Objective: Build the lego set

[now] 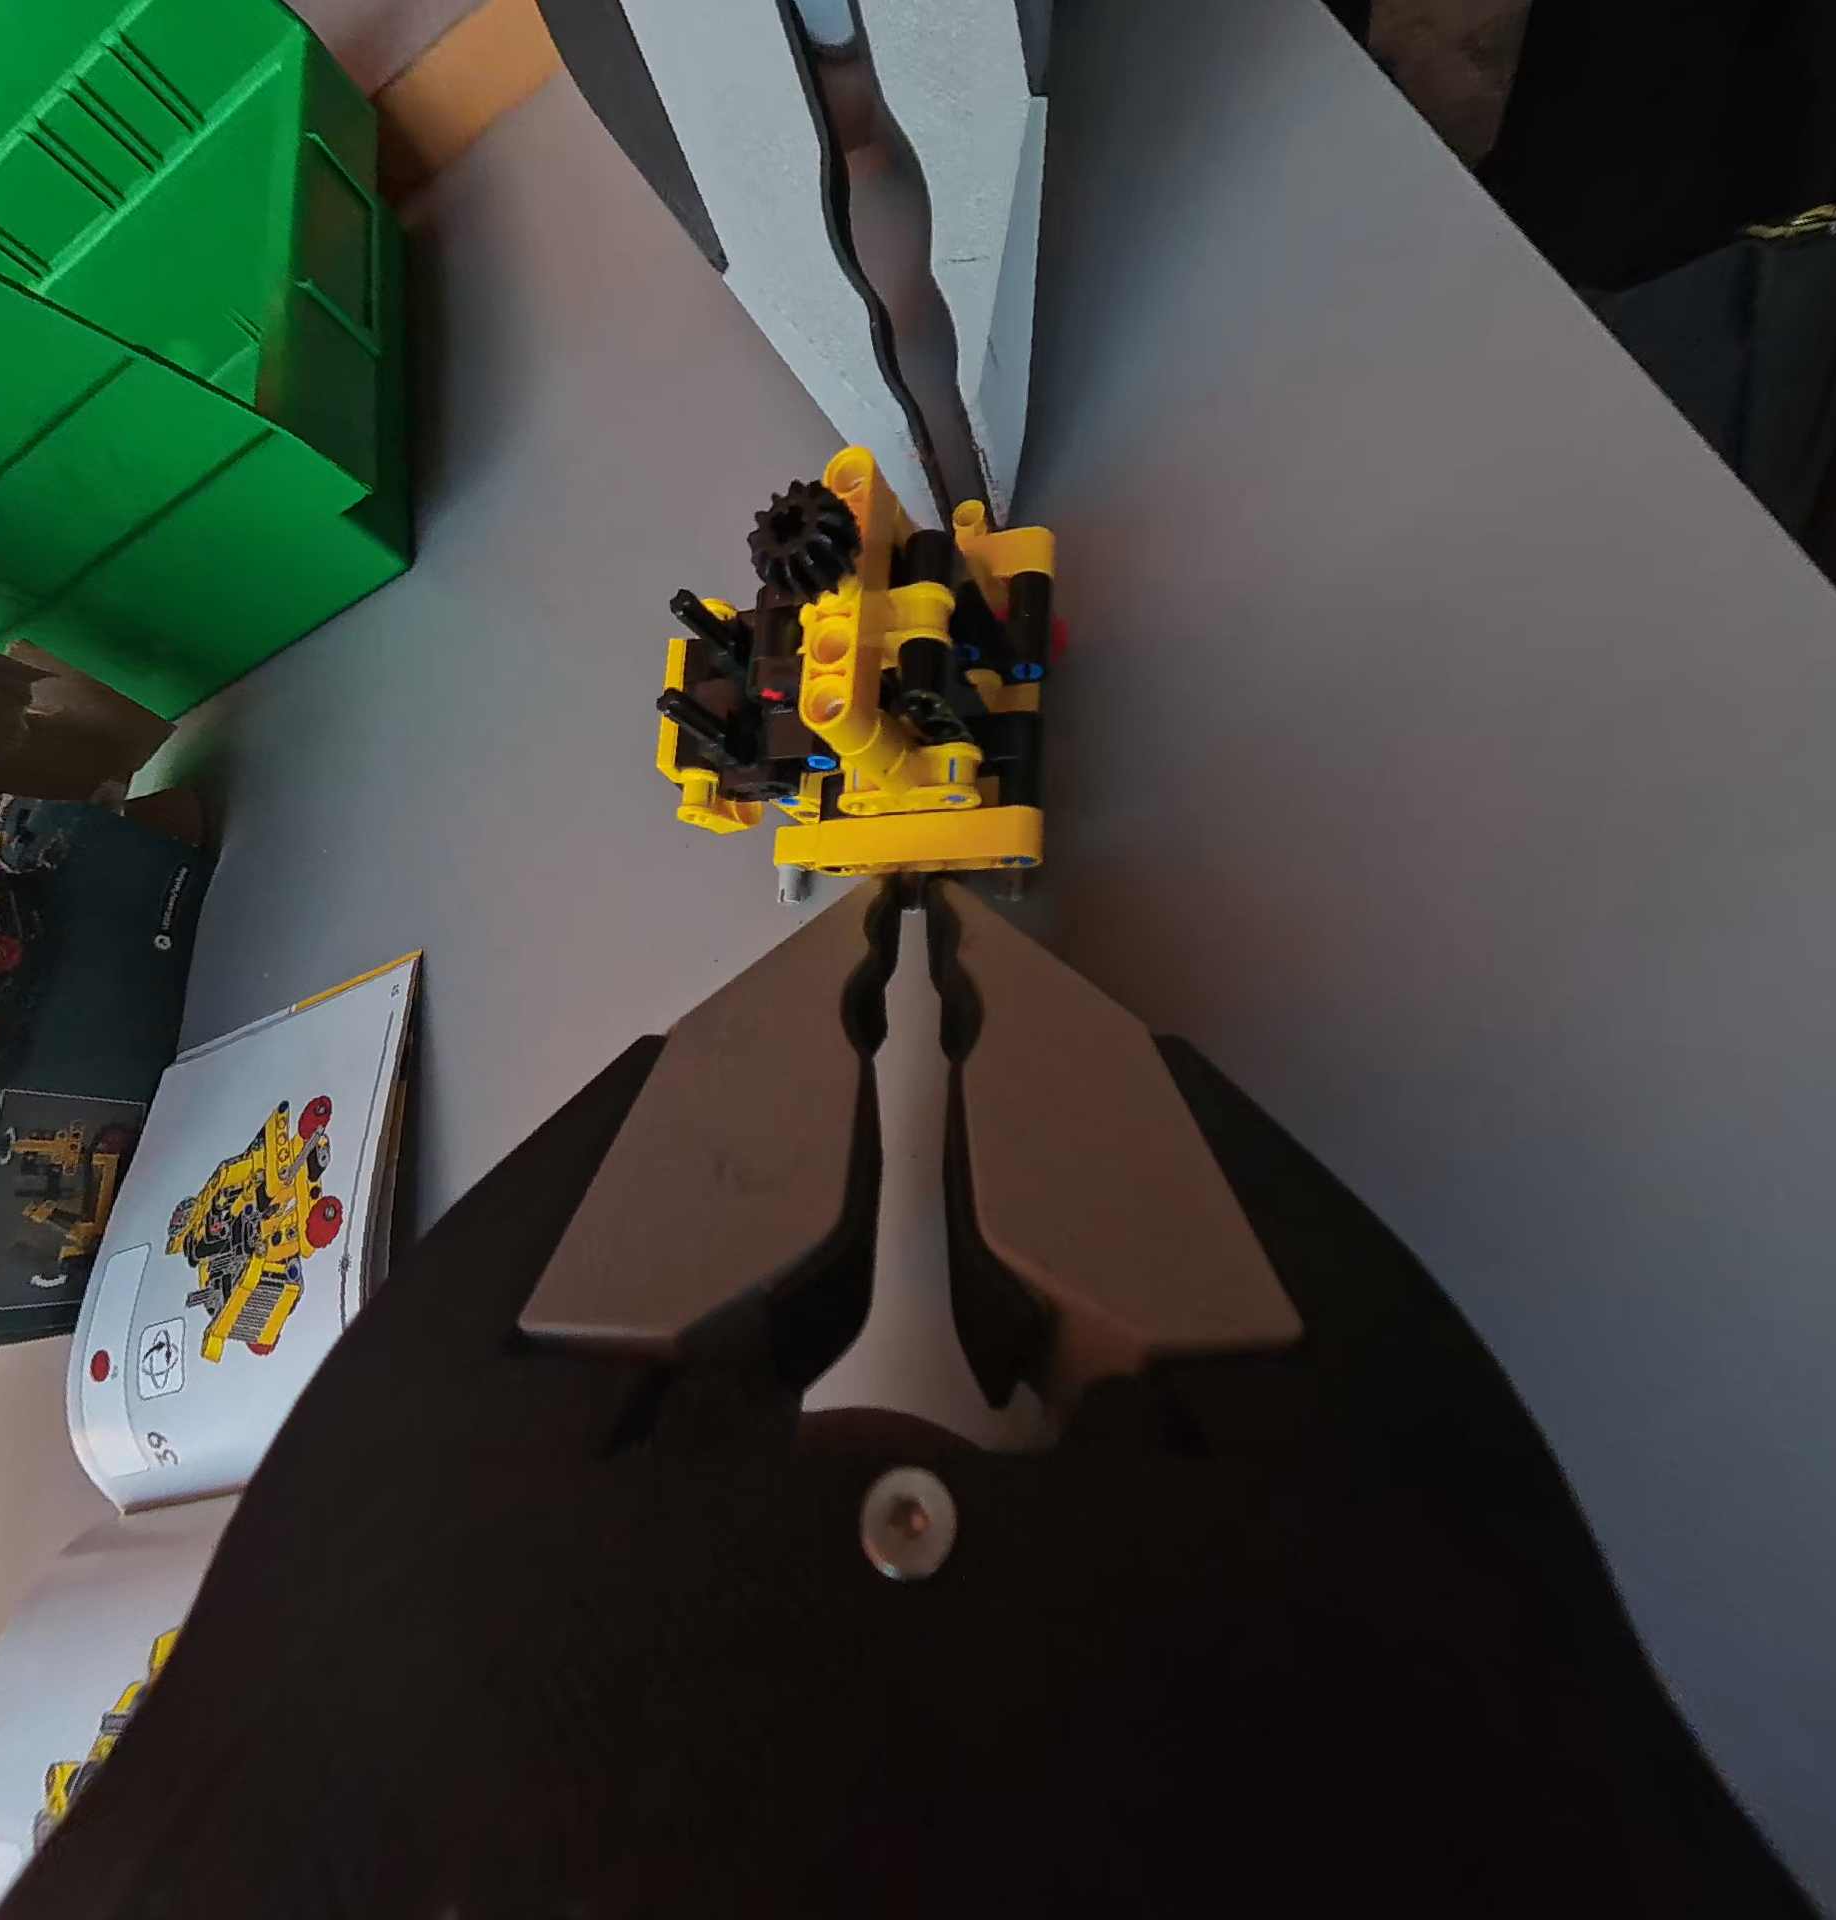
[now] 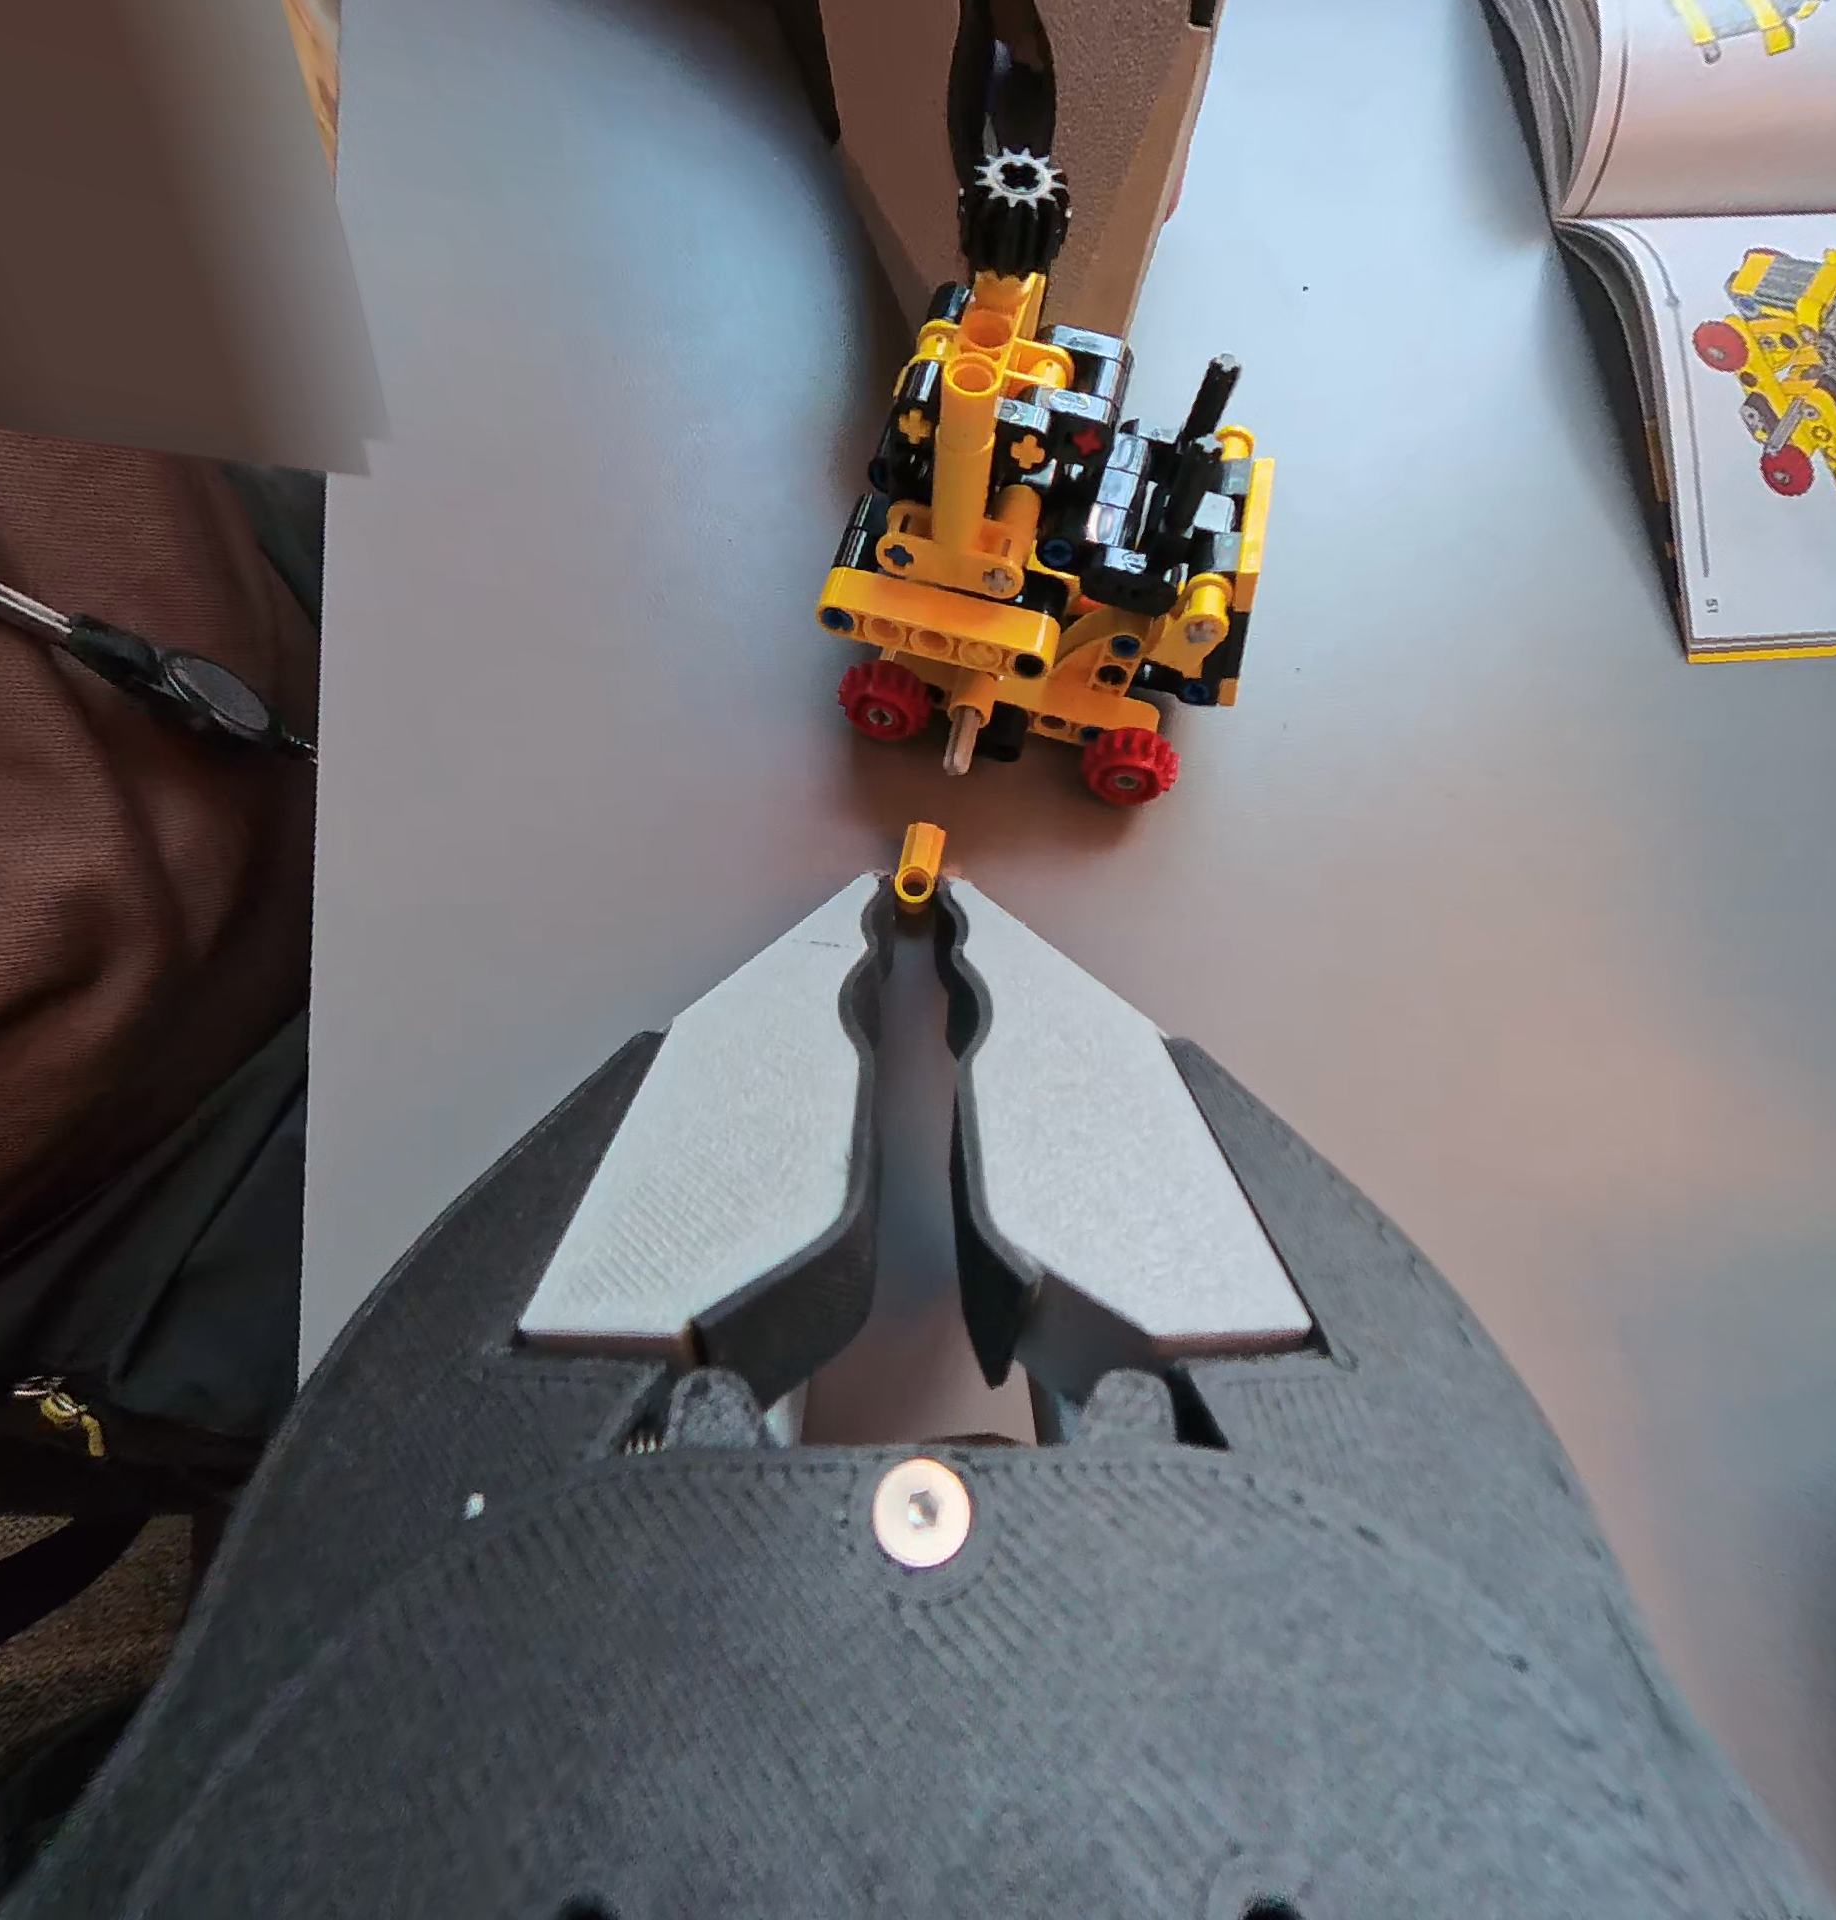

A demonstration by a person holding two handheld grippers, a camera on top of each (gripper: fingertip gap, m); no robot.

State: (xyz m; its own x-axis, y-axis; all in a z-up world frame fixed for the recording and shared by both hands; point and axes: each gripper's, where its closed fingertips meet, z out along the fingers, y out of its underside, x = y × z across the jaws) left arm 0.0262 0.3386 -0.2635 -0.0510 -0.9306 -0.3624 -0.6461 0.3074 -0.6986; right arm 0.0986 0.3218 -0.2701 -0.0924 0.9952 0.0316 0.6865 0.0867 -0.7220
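1. Lego model [image 2: 1039, 520], a yellow-and-black Technic vehicle with red wheels [image 2: 1127, 764] and a black gear [image 2: 1013, 213] on top, stood on the grey table [image 2: 581, 520] between the two grippers.
2. Left gripper [image 1: 912, 902]: its fingers [image 1: 779, 1091] were drawn nearly together, their tips against the model's yellow base beam [image 1: 909, 836]; whether they pinched a part of it cannot be told.
3. Right gripper [image 2: 914, 888]: its fingertips [image 2: 971, 904] were closed on a small yellow pin [image 2: 916, 864], which projected forward from the tips.
4. The pin lay just short of the model, close to the grey axle [image 2: 964, 740] that stuck out between the red wheels, apart from it.
5. In the left wrist view, the right gripper's tips met the far side of the model, beyond the left fingers.
6. An open instruction booklet [image 1: 259, 1226] lay to the left of the left fingers, with the set's box [image 1: 52, 1039] beside it.
7. A green storage bin [image 1: 166, 343] stood farther ahead and to the left of those fingers.
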